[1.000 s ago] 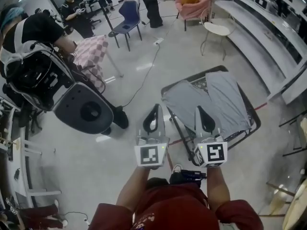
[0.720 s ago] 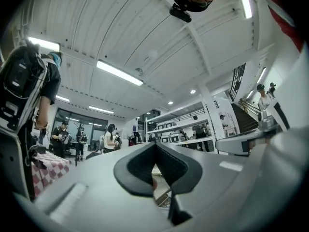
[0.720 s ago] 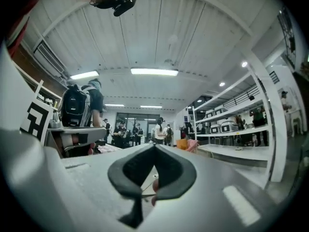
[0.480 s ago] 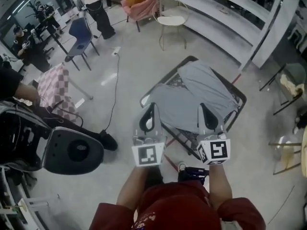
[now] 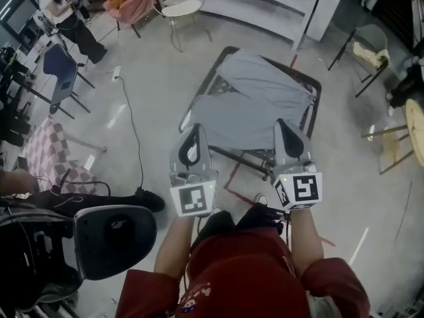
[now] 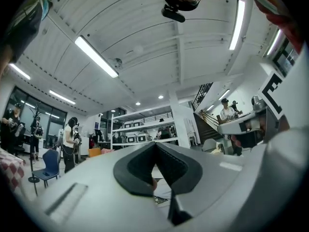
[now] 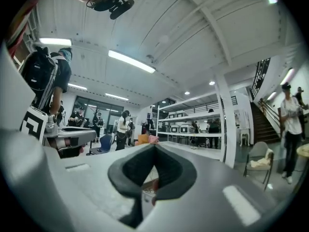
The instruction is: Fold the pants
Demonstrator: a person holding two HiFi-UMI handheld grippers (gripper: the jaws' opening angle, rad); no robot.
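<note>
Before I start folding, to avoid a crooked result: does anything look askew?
The grey pants lie on the dark table with their legs splayed in a V, not aligned. Nothing looks spilled or damaged.

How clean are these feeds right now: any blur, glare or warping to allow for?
Head view: heavy fisheye bends the room's edges, but the light is even and the grey pants on the table read clearly. Left gripper view: mostly ceiling, strip light blown out, jaws near and soft. Right gripper view: likewise, no pants in frame.
</note>
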